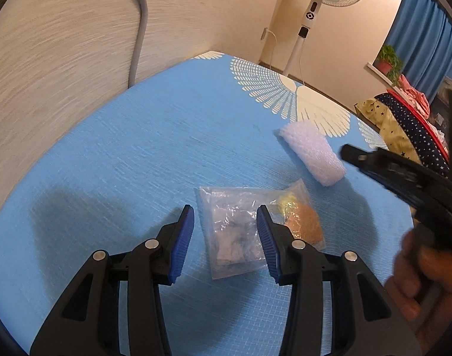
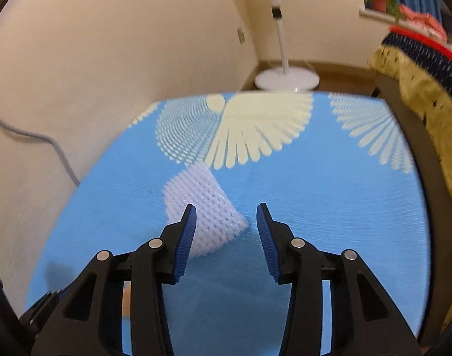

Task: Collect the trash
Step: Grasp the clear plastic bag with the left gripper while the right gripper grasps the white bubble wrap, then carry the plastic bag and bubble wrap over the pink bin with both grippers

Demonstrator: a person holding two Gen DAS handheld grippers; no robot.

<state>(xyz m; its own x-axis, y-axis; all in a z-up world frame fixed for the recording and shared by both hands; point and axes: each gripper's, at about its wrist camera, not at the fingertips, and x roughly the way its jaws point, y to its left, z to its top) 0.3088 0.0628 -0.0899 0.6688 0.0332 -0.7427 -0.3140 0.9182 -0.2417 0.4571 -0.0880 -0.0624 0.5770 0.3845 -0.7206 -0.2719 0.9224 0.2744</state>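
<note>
Left tool (image 1: 226,237) is hovering with blue pads parted partway, nothing gripped, the clear plastic bag (image 1: 231,231) lying flat on the surface between and beyond the pads. Right tool (image 2: 226,237) is also standing partway open and empty, the white foam net sleeve (image 2: 202,207) lying just past its left pad, mostly off-centre. Risk, as a judgement: the right view is blurring, so closing now is likely catching only the sleeve's edge or nudging the light foam away. The thin flat bag is likely slipping or sliding under the pads instead of lifting, and the small packet with brown contents (image 1: 300,222) overlapping its right edge could be getting dragged along. Both tools are working close together, so collision is possible. Surface is wearing a blue cloth with white fan pattern (image 1: 122,163); pedestal fan (image 1: 311,14), blue curtain (image 1: 418,29), star-print bedding (image 1: 403,118), potted plant (image 1: 387,59) around.
</note>
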